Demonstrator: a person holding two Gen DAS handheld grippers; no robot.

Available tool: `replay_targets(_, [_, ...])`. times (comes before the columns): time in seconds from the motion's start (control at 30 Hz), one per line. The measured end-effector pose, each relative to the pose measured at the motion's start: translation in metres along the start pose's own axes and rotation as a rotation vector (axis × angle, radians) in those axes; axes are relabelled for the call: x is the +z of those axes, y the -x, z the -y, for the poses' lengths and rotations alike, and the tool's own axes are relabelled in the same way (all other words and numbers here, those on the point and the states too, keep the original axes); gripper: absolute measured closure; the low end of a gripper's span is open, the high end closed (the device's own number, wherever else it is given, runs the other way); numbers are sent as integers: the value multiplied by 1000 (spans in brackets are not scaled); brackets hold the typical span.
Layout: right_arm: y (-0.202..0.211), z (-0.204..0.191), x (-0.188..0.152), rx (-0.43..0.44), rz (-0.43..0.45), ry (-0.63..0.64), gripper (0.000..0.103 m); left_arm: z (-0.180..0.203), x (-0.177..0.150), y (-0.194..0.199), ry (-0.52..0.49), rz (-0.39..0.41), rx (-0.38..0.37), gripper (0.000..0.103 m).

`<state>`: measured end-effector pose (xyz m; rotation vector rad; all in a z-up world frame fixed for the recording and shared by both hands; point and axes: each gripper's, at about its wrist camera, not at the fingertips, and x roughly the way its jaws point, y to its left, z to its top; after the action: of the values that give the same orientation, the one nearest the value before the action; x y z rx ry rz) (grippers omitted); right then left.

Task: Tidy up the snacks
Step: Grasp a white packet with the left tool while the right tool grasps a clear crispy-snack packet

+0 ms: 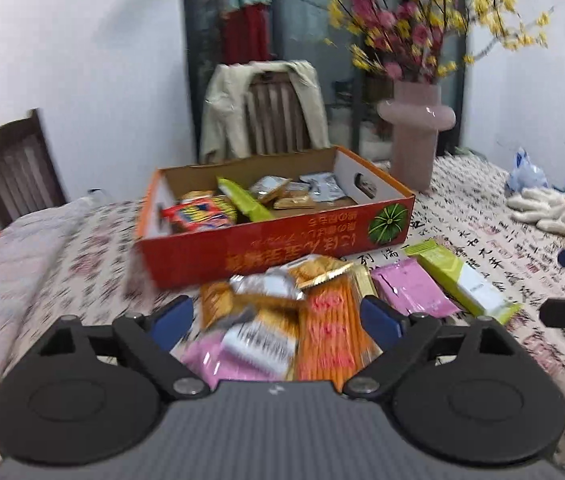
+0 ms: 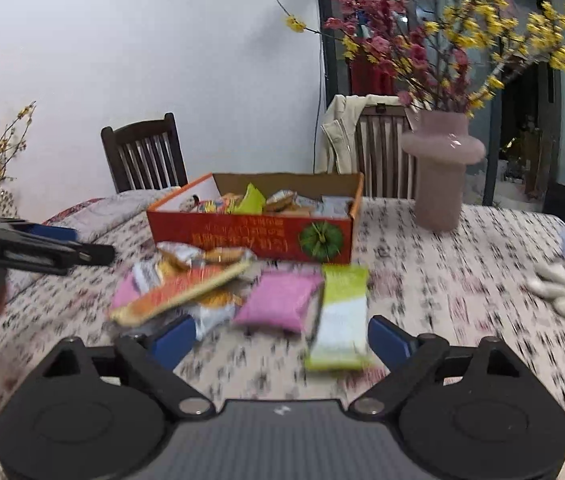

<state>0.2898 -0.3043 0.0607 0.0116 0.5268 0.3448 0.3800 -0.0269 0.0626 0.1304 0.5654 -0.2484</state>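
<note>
Calligraphy-print tablecloth under snack packets, pink vase, both grippers' jaws wide, empty.

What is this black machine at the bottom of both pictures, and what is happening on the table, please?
It is no robot. A person holds two hand grippers, and each carries a camera looking along its blue fingers. One picture comes from the left gripper, the other from the right gripper. Both stand open and hold nothing. On the patterned tablecloth stands an orange box already holding snacks. In front of it lie loose packets: an orange packet on a pile, a pink packet and a green packet. A pink vase of flowers stands behind, and white gloves lie to the right.
</note>
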Motion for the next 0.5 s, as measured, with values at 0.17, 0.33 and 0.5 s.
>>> replay_targets(0.17, [-38,-8,29,11,-10,29,12,-11,16,-66,13,-77,-28,18])
replay_targets(0.33, [-69,-16,44,29,-47,58,12,-22,13,-98,17,-147,-56,50])
replay_targets(0.5, [-109,-26,65,81,-72,76,13,-40,11,-77,31,-101,-117,62])
